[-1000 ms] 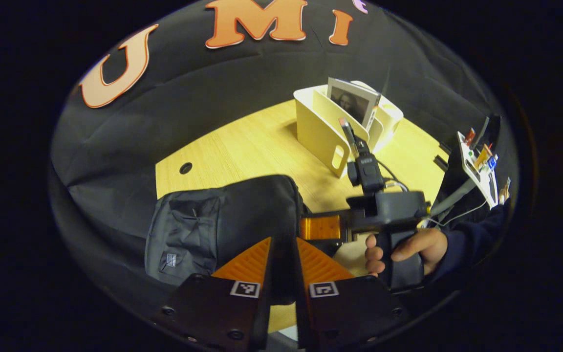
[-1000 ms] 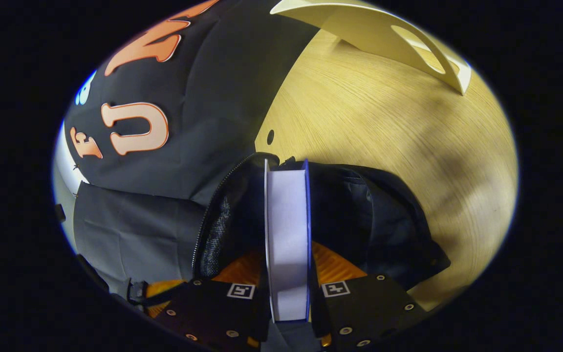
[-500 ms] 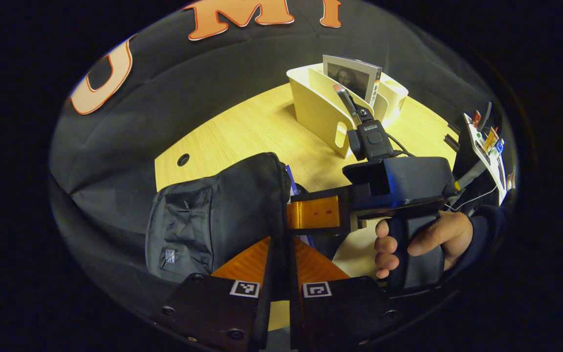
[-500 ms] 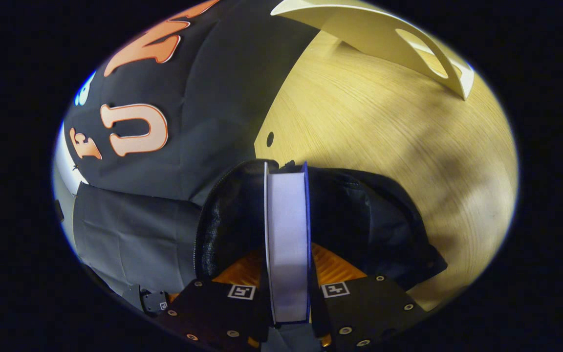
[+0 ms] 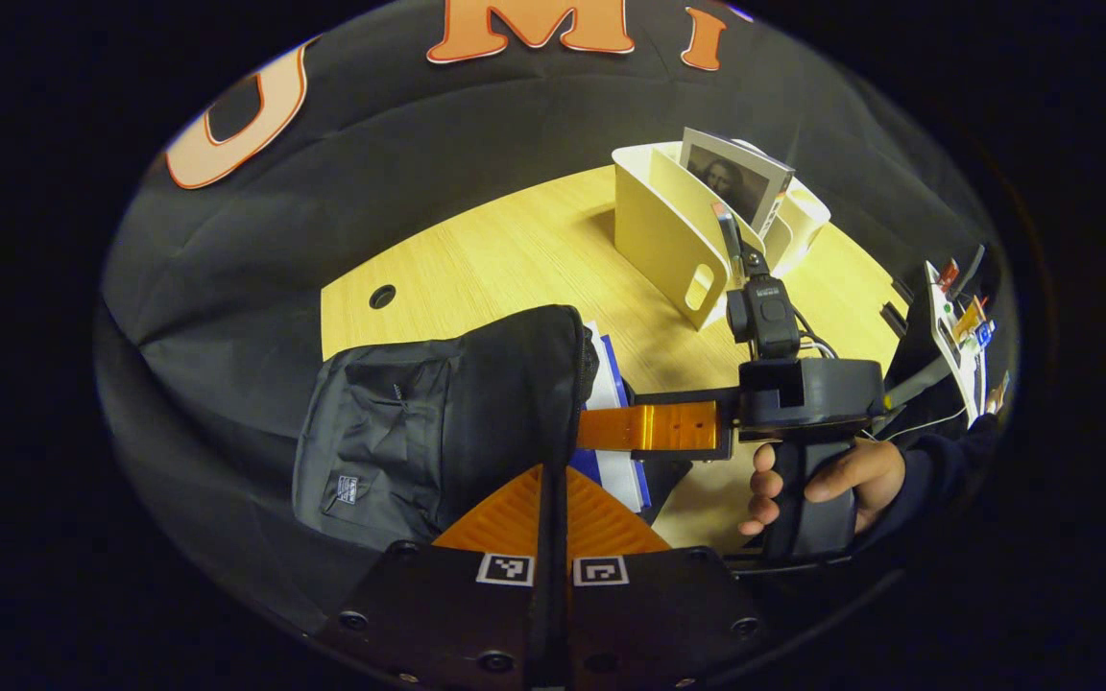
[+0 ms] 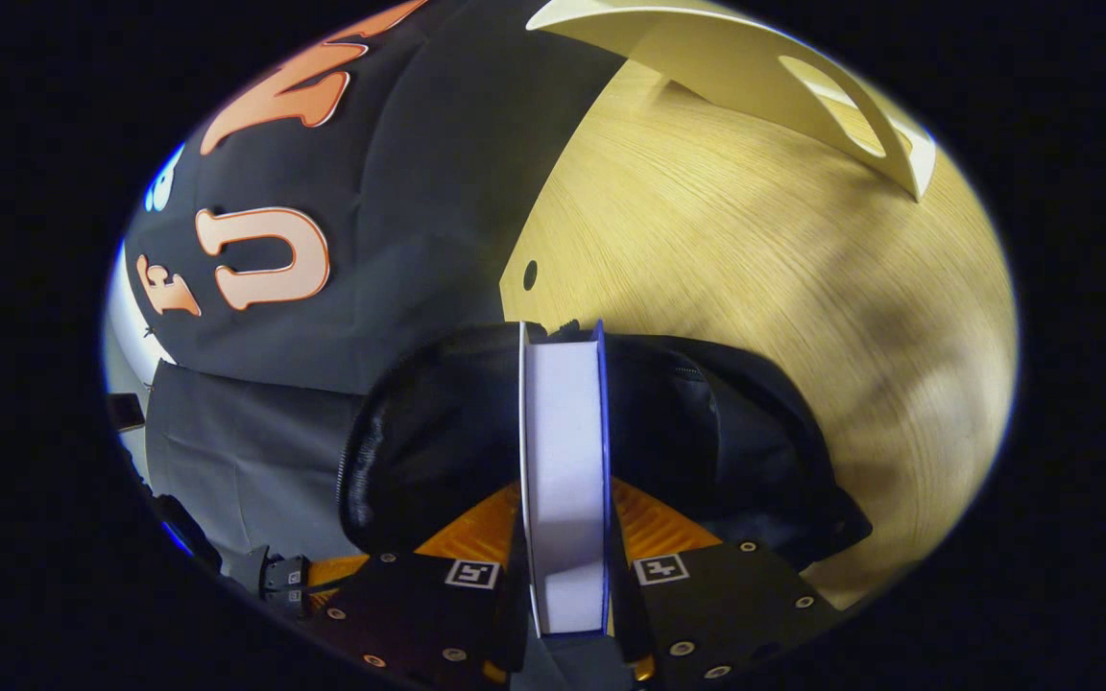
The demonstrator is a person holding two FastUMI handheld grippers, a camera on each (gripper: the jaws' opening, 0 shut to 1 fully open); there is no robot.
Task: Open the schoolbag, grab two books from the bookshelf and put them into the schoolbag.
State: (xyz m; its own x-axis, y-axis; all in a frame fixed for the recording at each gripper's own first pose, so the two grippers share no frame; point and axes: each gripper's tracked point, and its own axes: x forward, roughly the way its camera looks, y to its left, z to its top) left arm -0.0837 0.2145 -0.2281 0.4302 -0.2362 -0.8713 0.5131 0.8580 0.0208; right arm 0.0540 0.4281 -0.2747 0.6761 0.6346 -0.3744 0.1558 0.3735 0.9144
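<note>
- The right gripper [image 6: 565, 566] is clamped on a blue-covered book [image 6: 564, 461], both fingers pressed on its covers, so that the white page edge faces the camera and the book can be slid in edge-first.
- In the left gripper view the right gripper [image 5: 601, 427] is seen reaching across from a hand [image 5: 827, 480], with the book [image 5: 611, 422] partly hidden behind the bag's flap — judged to be mid-insertion, not yet let go.
- The left gripper [image 5: 553, 518] is closed, its orange fingers meeting with no gap; whether bag fabric is nipped between them cannot be told. It sits just at the bag's near side, probably to steady it.
- The schoolbag [image 5: 438, 413] lies on the desk [image 5: 505, 259] with its zip undone and its mouth [image 6: 438, 451] turned toward the book, which is why a level push suffices.
- The bookshelf [image 5: 678, 230], a cream divided holder, stands well apart at the far side of the desk, and a second book [image 5: 740, 182] is kept upright in it by the dividers — presumably the one to be fetched next.
</note>
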